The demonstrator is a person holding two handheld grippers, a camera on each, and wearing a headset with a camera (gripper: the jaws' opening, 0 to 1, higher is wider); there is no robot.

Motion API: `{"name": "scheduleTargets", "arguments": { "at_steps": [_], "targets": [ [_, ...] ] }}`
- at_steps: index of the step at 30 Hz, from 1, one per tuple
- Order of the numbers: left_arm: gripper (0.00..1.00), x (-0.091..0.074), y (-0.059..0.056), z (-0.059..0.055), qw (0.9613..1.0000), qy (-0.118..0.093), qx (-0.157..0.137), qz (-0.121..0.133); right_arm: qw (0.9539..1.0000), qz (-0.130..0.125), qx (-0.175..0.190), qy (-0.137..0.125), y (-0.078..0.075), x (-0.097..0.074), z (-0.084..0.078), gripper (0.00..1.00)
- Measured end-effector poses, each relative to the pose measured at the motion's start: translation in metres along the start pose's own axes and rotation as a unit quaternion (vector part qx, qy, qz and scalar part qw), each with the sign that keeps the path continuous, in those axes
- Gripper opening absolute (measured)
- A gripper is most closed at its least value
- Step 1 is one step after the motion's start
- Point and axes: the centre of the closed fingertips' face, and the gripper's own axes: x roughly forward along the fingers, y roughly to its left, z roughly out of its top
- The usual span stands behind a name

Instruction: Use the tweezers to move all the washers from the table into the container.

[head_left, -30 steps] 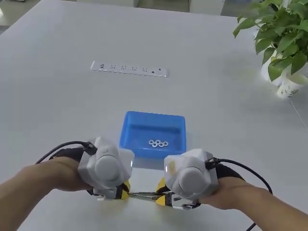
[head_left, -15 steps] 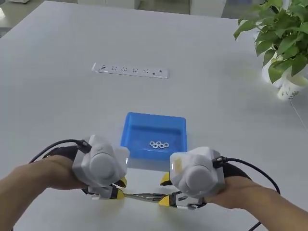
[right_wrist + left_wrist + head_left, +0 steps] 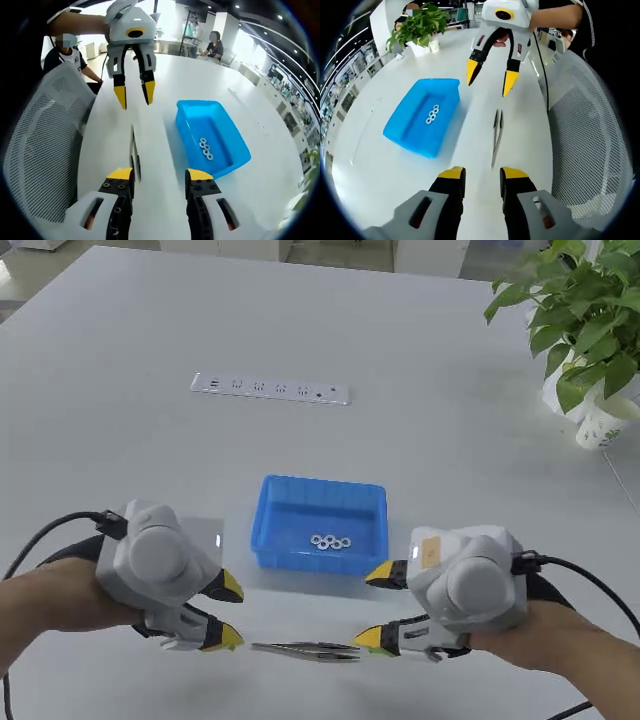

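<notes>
Thin metal tweezers (image 3: 305, 648) lie flat on the white table, touched by neither gripper. My left gripper (image 3: 230, 612) stands open just to their left, and my right gripper (image 3: 373, 607) stands open just to their right. The two face each other, each with nothing between its yellow-tipped jaws. In the left gripper view the tweezers (image 3: 496, 131) lie ahead of my left gripper (image 3: 482, 175), with the right gripper (image 3: 490, 80) beyond. The blue container (image 3: 322, 483) sits just behind and holds several washers (image 3: 329, 540). The right gripper view shows the tweezers (image 3: 134, 152) and washers (image 3: 205, 148).
A white power strip (image 3: 270, 387) lies further back on the table. A potted plant (image 3: 585, 330) stands at the far right. A mesh chair (image 3: 585, 130) sits at the table's near edge. People are in the room behind.
Both grippers have drawn apart, the left one leftward and the right one rightward. The tweezers, earlier between their tips, now lie free on the table.
</notes>
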Motion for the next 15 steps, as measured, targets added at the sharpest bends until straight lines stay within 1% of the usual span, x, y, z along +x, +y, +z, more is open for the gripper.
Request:
{"name": "scheduleTargets", "arguments": {
  "at_steps": [1, 3, 5, 6, 7, 8, 10, 11, 12, 13, 15],
  "targets": [
    [0.33, -0.003, 0.001, 0.001, 1.0, -0.006, -0.006, 0.004, 0.9999, -0.01, 0.011, -0.006, -0.004, -0.005, -0.001, 0.46],
    [0.35, -0.008, 0.003, 0.004, 0.9997, -0.017, -0.013, 0.013, 0.9996, -0.017, 0.02, -0.011, -0.007, -0.01, -0.003, 0.49],
    [0.4, -0.011, 0.006, 0.006, 0.999, -0.03, -0.022, 0.023, 0.9992, -0.023, 0.028, -0.018, -0.008, -0.014, -0.004, 0.54],
    [0.42, -0.012, 0.007, 0.007, 0.9987, -0.037, -0.026, 0.026, 0.9987, -0.03, 0.035, -0.021, -0.01, -0.017, -0.006, 0.55],
    [0.43, -0.014, 0.008, 0.009, 0.9979, -0.047, -0.032, 0.03, 0.9984, -0.031, 0.039, -0.027, -0.011, -0.019, -0.006, 0.57],
    [0.43, -0.016, 0.009, 0.01, 0.9975, -0.053, -0.036, 0.032, 0.9975, -0.037, 0.052, -0.031, -0.012, -0.022, -0.008, 0.59],
    [0.43, -0.02, 0.011, 0.013, 0.9959, -0.065, -0.044, 0.045, 0.9964, -0.048, 0.061, -0.033, -0.016, -0.027, -0.013, 0.6],
    [0.43, -0.022, 0.011, 0.013, 0.9953, -0.069, -0.047, 0.049, 0.9961, -0.05, 0.064, -0.034, -0.017, -0.028, -0.014, 0.62],
    [0.44, -0.023, 0.011, 0.014, 0.9945, -0.074, -0.051, 0.053, 0.9951, -0.056, 0.074, -0.036, -0.018, -0.031, -0.017, 0.63],
    [0.45, -0.025, 0.012, 0.016, 0.9926, -0.087, -0.06, 0.06, 0.9946, -0.057, 0.077, -0.039, -0.018, -0.033, -0.017, 0.64],
    [0.47, -0.029, 0.012, 0.018, 0.9903, -0.1, -0.07, 0.066, 0.993, -0.067, 0.086, -0.046, -0.021, -0.039, -0.02, 0.66]
  ]
}}
